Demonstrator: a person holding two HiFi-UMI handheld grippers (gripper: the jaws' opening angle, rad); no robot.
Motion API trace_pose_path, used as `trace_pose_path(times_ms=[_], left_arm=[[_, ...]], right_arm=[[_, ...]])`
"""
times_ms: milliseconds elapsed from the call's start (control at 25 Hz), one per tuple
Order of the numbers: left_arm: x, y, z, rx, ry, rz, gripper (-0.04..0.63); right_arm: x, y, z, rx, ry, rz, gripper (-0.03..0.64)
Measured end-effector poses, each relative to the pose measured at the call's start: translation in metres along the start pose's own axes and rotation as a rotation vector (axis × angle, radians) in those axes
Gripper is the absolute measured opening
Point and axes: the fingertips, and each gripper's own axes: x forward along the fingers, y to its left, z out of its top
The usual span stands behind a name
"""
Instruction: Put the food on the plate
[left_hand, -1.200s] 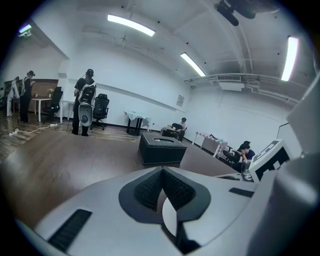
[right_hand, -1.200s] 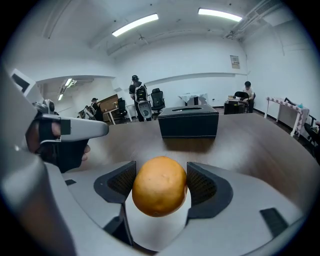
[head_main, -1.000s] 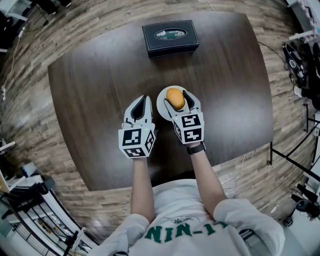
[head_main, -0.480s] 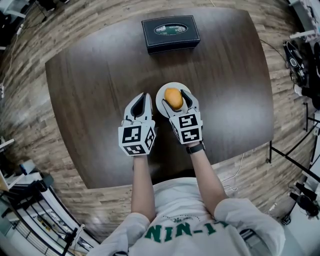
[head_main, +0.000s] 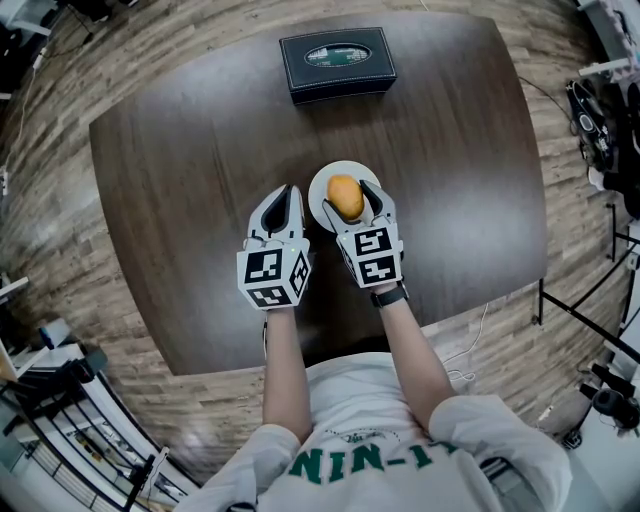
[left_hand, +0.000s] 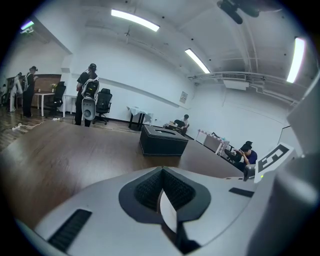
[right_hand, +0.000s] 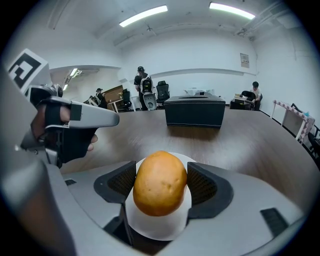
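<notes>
Dark wooden table (head_main: 180, 180), placement step seemingly near its end: oval orange-brown food (right_hand: 160, 182) clamped in right hand-held gripper (head_main: 350, 194) over small round white plate (head_main: 321, 181), left hand-held gripper (head_main: 283, 205) clenched empty just beside; next, likely ease down, unclench, withdraw.

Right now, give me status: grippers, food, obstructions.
Left gripper shut, empty. Right gripper shut on orange food, over the white plate. Black box far back, not in the way.

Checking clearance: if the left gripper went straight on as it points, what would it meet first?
Likely the black box; nothing shows between it and the left gripper.
</notes>
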Motion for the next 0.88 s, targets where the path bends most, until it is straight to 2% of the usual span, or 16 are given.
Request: trace_pose_path(times_ms=[240, 560, 880], left_arm=[[-0.005, 0.002, -0.003, -0.003, 0.004, 0.012, 0.012], [-0.011, 0.006, -0.004, -0.001, 0.011, 0.025, 0.012], [-0.017, 0.007, -0.005, -0.001, 0.011, 0.034, 0.012]], right_arm=[[-0.003, 0.003, -0.006, 0.003, 0.015, -0.042, 0.331], [0.000, 0.004, -0.012, 0.018, 0.022, -0.042, 0.344], [0.003, 0.008, -0.011, 0.047, -0.005, -0.005, 0.458]])
